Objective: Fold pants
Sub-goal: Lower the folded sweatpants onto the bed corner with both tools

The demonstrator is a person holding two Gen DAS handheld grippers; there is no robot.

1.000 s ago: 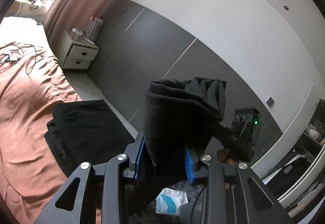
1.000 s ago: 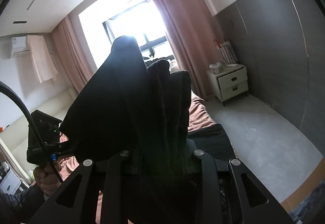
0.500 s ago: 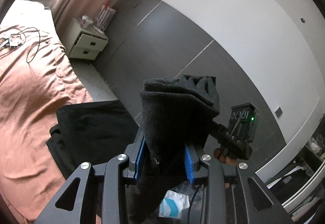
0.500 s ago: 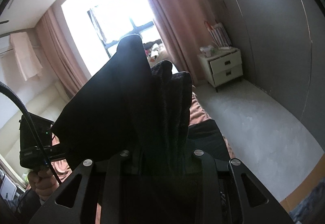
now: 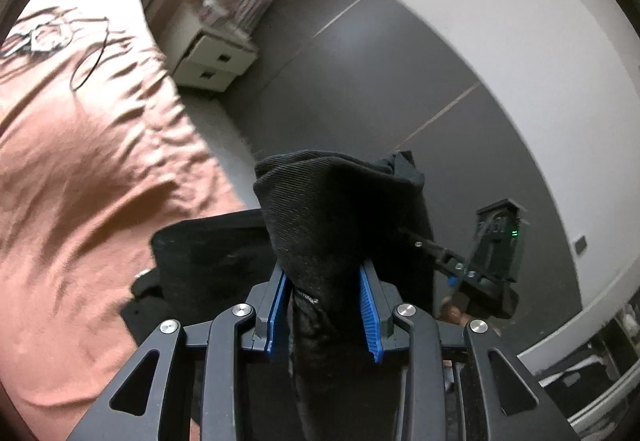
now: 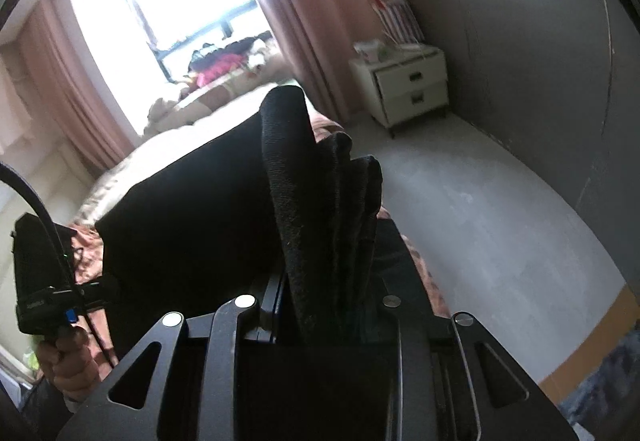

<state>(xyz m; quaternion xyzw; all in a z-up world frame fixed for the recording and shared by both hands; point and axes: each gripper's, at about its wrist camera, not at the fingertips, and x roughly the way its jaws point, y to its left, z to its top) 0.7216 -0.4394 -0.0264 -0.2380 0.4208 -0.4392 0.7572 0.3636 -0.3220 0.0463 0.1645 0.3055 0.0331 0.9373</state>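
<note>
The black pants (image 5: 340, 217) are held up in the air by both grippers. My left gripper (image 5: 325, 305) is shut on a bunched end of them between its blue pads. My right gripper (image 6: 328, 305) is shut on several bunched layers of the pants (image 6: 320, 201), and the cloth stretches left from there toward the left gripper's body (image 6: 36, 277). The rest of the pants (image 5: 208, 257) lies in a dark heap on the brown bedspread (image 5: 80, 169) below. The right gripper's body (image 5: 496, 253) shows to the right of the cloth in the left wrist view.
A white two-drawer nightstand (image 6: 408, 85) stands by the grey wall with items on top. Grey floor (image 6: 500, 209) runs beside the bed. A bright window with pink curtains (image 6: 304, 1) is at the back. A cable (image 5: 92, 53) lies on the bedspread.
Both grippers have tilted down toward the bed while keeping hold of the pants. More of the bed and floor shows now.
</note>
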